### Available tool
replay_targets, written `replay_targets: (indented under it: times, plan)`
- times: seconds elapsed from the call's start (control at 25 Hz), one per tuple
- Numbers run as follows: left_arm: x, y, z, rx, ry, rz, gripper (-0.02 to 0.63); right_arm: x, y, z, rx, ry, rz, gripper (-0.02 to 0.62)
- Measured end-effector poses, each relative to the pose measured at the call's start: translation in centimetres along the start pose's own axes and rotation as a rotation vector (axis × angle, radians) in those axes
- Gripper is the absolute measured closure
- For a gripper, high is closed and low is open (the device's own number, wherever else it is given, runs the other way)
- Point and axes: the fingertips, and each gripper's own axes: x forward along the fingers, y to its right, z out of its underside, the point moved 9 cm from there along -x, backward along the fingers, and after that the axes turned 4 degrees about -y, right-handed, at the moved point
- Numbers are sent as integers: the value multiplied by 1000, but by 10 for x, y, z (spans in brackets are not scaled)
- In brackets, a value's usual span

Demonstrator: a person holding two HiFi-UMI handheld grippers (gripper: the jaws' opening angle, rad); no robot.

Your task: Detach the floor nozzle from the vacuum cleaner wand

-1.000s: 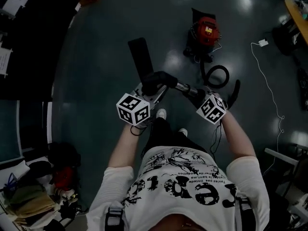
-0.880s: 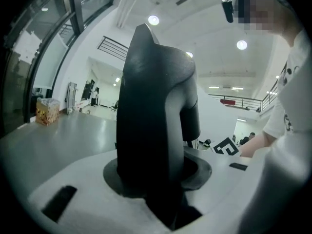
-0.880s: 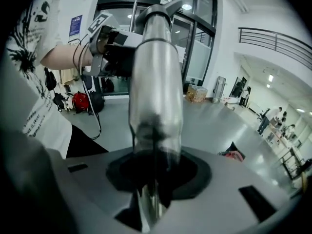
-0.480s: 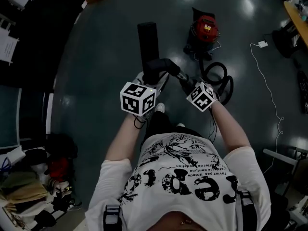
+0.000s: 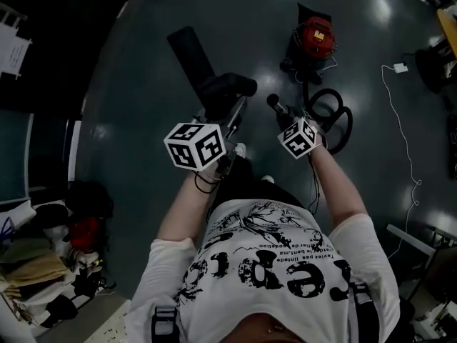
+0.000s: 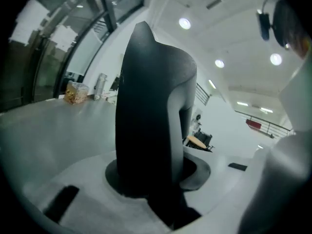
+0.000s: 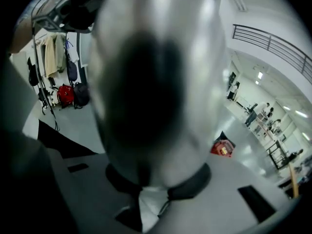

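The floor nozzle [image 5: 191,52] is held out in front of you, a little to your left. Its flat head points away and leftward, and its neck [image 5: 228,88] comes back toward your left gripper [image 5: 227,113]. That gripper is clenched on the neck, which stands black between the jaws in the left gripper view. The wand [image 5: 274,103] lies just to the right of the neck, its end facing it across a small gap. Your right gripper [image 5: 287,117] grasps the wand, and the pale tube fills the right gripper view. Half a second ago neck and wand were joined in one line. Now they are apart, and the nozzle head has swung to the left. I judge the joint is released, so you only need to draw both hands further apart along the wand's axis.
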Motion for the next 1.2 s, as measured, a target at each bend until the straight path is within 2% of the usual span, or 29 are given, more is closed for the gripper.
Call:
replay_targets:
  times: [0.04,0.08,0.2,0.28,0.44,0.56,0.76,0.84,1.04,1.2]
  plan:
    - [-5,-9,-9,-22,20,-3,485,2,3,6,12,-9,-5,486]
    - [-7,-18,-15,-8,5,-5,485,4,6,9,17,-17,-15,486]
    - [2,-31,-13,72,-99,-10,485,11,12,1,2,-20,-35,486]
    - [13,-36,-2,58,-138,-3,485,16,13,-2,-16,-20,-39,486]
    - [35,-52,23,-1,-159,34,483,34,14,-1,-23,-46,-72,486]
    - [56,-76,44,-2,-181,61,483,54,15,7,-29,-62,-103,486]
    - [105,-131,100,109,-265,62,483,114,16,27,-102,-118,-163,486]
    - [124,-157,125,122,-278,63,482,144,20,40,-128,-150,-179,486]
    - [172,-246,182,30,-319,41,482,238,39,75,-157,-216,-202,486]
    - [226,-319,249,-44,-388,-41,482,326,51,127,-141,-259,-194,486]
